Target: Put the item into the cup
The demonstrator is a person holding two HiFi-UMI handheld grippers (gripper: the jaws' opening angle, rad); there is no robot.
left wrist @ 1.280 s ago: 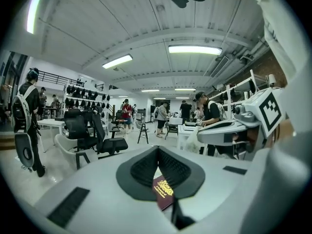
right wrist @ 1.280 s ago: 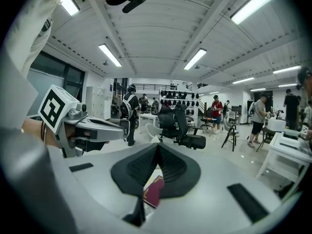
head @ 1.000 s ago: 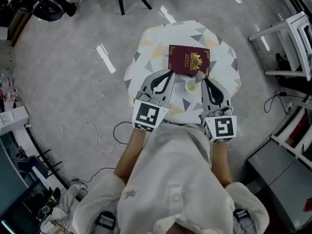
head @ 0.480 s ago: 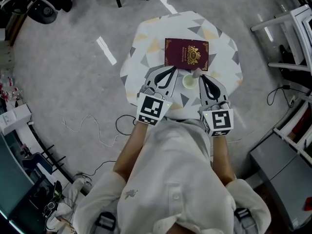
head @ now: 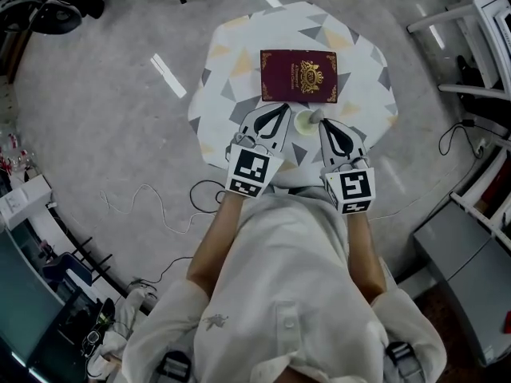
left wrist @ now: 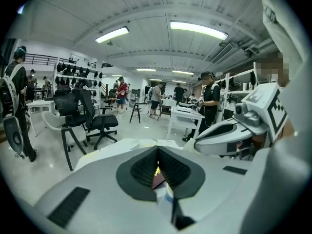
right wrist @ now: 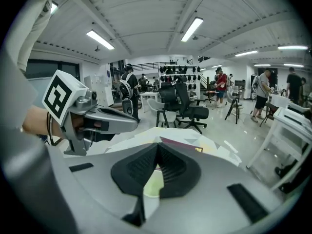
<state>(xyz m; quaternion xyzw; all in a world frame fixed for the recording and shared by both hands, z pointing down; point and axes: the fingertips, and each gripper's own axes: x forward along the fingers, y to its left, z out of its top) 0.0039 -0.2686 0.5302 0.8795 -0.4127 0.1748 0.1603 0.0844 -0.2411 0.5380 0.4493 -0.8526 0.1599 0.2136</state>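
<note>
A small pale cup (head: 305, 124) stands on the round table (head: 223, 94) with its triangle-patterned cloth, just in front of a maroon booklet (head: 298, 76). My right gripper (head: 318, 118) is at the cup's right rim, jaws together, with a small grey item (head: 317, 115) at its tip. In the right gripper view the cup (right wrist: 153, 184) shows below the closed right gripper (right wrist: 158, 146); the item is hidden there. My left gripper (head: 282, 108) is shut with nothing in it, just left of the cup. Through its closed tips (left wrist: 157, 151) the booklet (left wrist: 157, 179) shows.
The table is small, with its edge close on all sides. Cables (head: 144, 206) lie on the grey floor at the left and white furniture (head: 479, 30) stands at the right. Office chairs (right wrist: 187, 108) and people stand farther off in the room.
The table and both grippers sit higher in the head view than before. The grippers keep about the same places relative to the cup, both still shut.
</note>
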